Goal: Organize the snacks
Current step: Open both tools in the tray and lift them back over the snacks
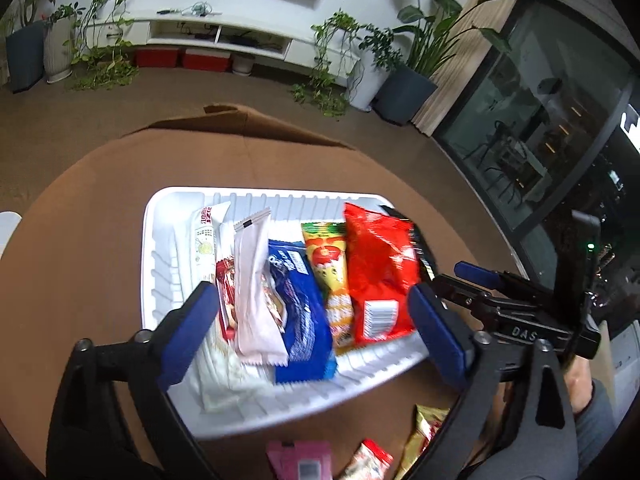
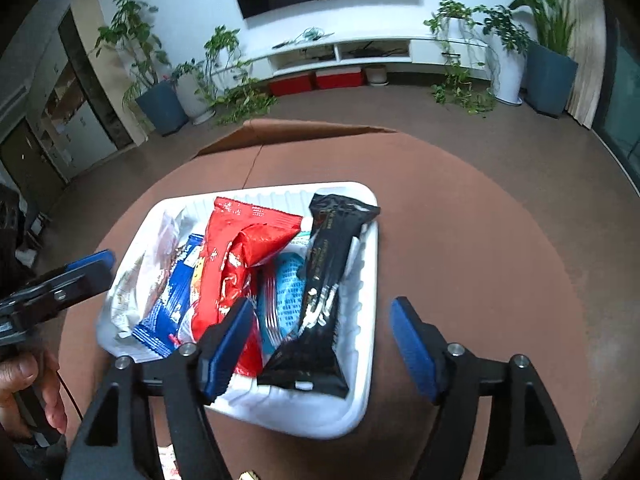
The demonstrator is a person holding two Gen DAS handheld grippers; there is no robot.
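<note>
The left gripper [image 1: 312, 324] is held wide apart and empty above the near end of the white ribbed plastic tray [image 1: 160, 216], presumably so that a packet can be straightened or another fetched. Between and just ahead of its fingers, a pale pink wrapper [image 1: 256, 300], a blue foil packet [image 1: 304, 320], a yellow-orange sachet [image 1: 330, 276] and a red crinkled bag [image 1: 380, 272] are stood side by side like files. The right gripper [image 2: 320, 344], likewise spread and carrying nothing, is poised over a long black bar packet [image 2: 324, 292] laid along the tray's right side. Beneath the left gripper, a pink pouch [image 1: 300, 460] and a gold wrapper [image 1: 424, 432] are left loose on the round brown table [image 1: 80, 240], judged not yet sorted
</note>
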